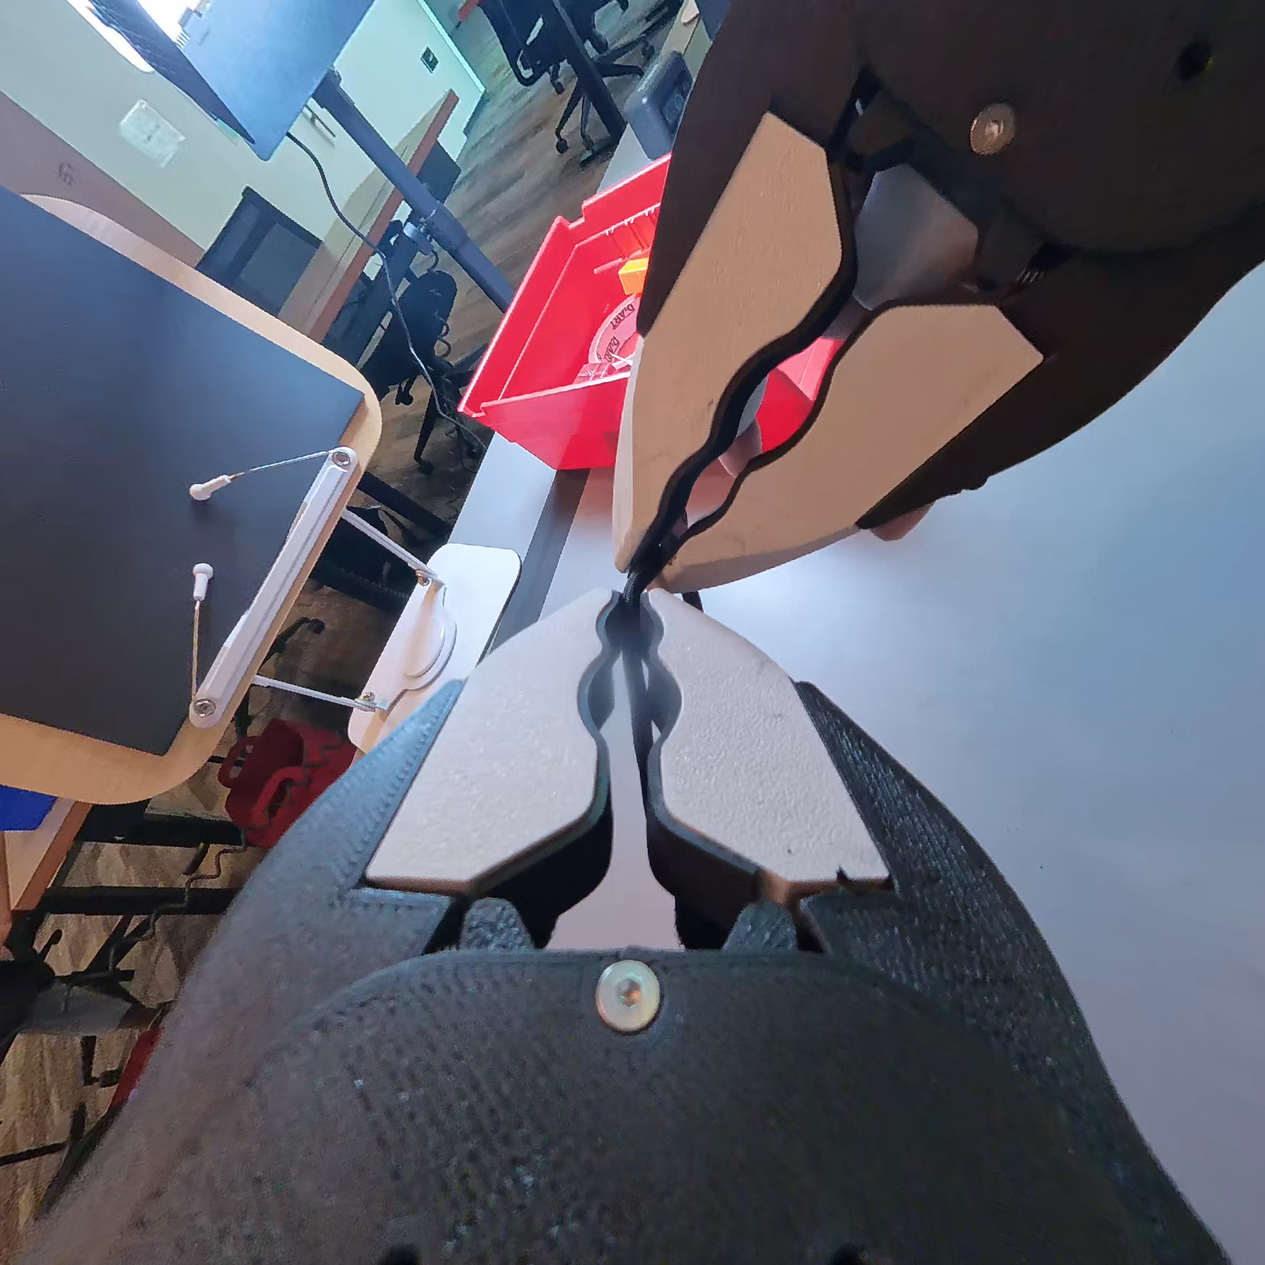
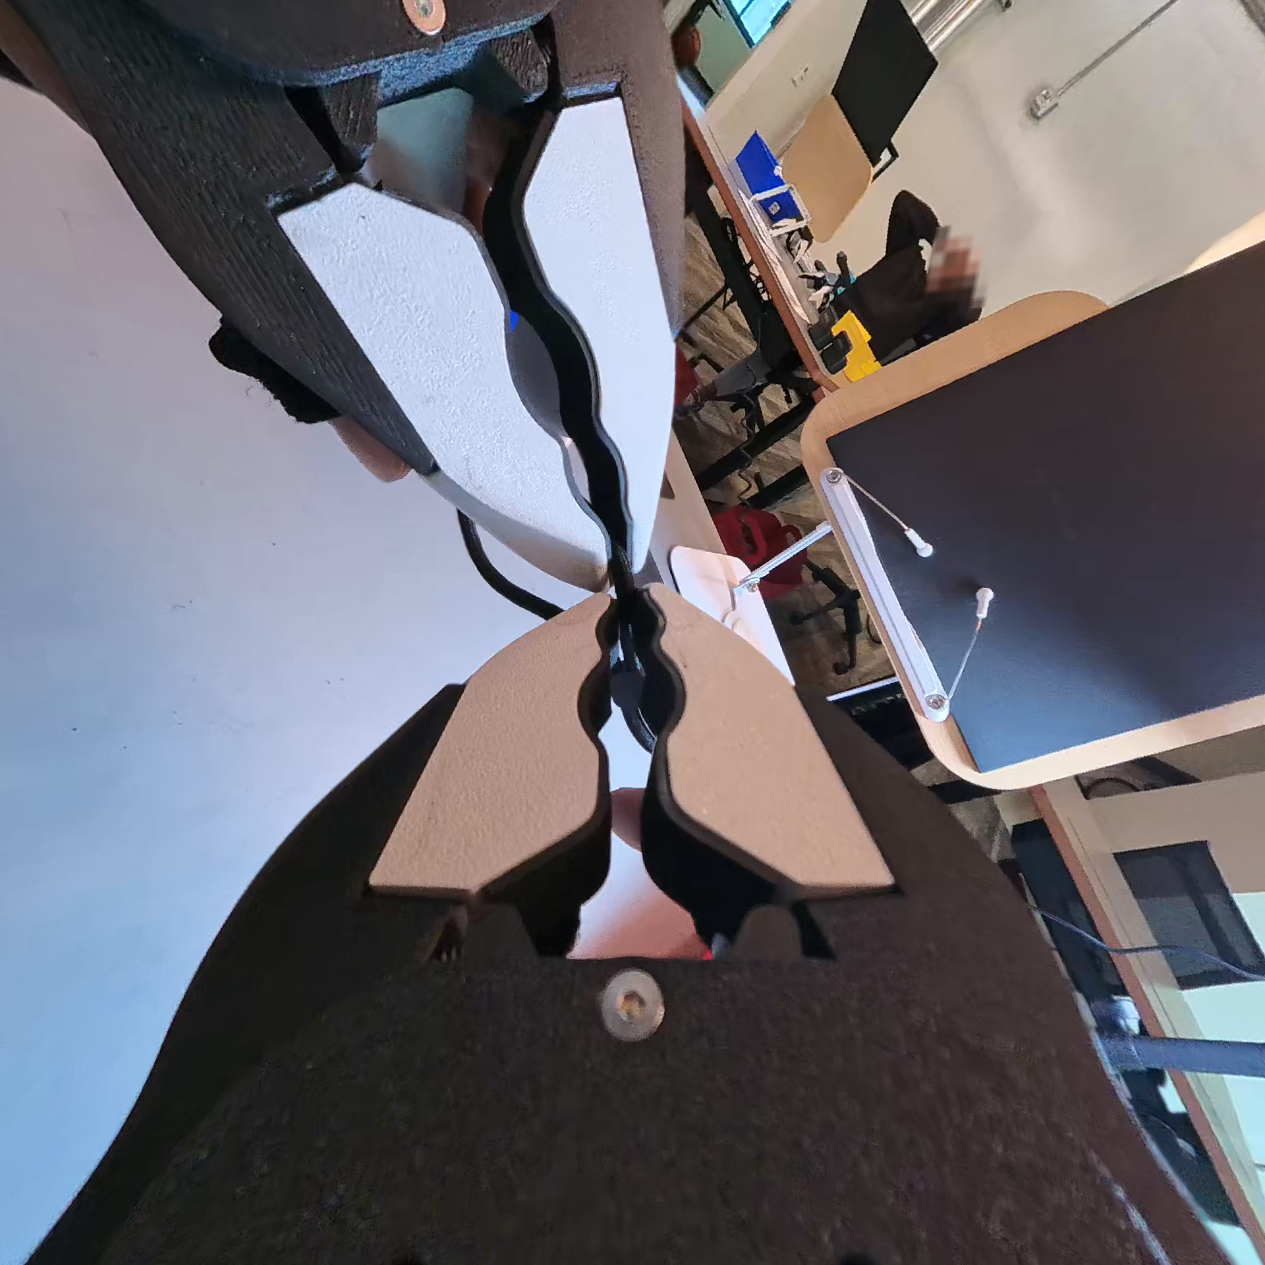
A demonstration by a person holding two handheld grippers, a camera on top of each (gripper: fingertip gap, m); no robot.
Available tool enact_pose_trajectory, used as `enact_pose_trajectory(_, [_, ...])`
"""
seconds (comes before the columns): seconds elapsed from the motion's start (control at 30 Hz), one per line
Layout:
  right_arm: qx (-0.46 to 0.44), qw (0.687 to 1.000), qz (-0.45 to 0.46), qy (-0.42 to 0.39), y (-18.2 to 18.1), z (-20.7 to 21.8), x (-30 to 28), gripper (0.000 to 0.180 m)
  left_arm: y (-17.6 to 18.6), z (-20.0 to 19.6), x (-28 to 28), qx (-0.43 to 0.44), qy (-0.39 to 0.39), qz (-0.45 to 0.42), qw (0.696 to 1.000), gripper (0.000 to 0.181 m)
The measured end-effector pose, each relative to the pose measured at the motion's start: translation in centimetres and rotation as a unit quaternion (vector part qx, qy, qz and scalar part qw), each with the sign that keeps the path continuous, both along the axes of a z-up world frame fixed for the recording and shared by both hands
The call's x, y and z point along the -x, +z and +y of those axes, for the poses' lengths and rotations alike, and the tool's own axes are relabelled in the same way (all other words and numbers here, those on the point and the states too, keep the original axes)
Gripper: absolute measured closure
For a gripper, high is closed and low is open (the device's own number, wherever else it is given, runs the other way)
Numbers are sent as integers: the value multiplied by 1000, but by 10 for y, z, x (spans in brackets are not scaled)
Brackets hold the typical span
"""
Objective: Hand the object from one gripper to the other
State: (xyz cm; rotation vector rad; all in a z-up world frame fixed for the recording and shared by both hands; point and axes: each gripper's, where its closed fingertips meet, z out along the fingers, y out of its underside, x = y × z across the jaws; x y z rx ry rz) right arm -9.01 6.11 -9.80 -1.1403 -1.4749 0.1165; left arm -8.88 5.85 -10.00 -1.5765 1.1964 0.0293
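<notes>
A thin black cord [image 1: 634, 582] runs tip to tip between my two grippers above the white table [image 1: 1013, 684]. My left gripper [image 1: 628, 602] is shut on the cord, whose strands pass down between its pads. My right gripper [image 1: 647, 560] comes in from the upper right and is shut on the same cord at its tips. In the right wrist view, my right gripper [image 2: 626, 604] pinches the cord, and my left gripper [image 2: 619, 551] comes from above. A loop of the cord [image 2: 489, 571] hangs out to the left. The fingertips of the two grippers almost touch.
A red bin [image 1: 541, 383] with small items stands on the table behind the grippers. A black-topped side table with a wooden rim [image 1: 137, 479] [image 2: 1068, 547] stands beside the white table. Office chairs and desks lie farther back. Left and right tips are no more than a few centimetres apart.
</notes>
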Motion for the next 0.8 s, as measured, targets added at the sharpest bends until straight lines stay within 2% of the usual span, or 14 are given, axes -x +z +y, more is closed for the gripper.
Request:
enact_pose_trajectory(0.5, [79, 995, 56, -2, 10, 7, -7, 169, 19, -2, -1, -15, -14, -62, 998, 177])
enact_pose_trajectory(0.67, [68, 996, 56, -2, 12, 8, -8, 175, 22, -4, -2, -14, -22, -73, 997, 177])
enact_pose_trajectory(0.8, [24, 999, 39, -14, 14, 10, -9, 176, 18, -3, 2, 11, -16, -78, 997, 177])
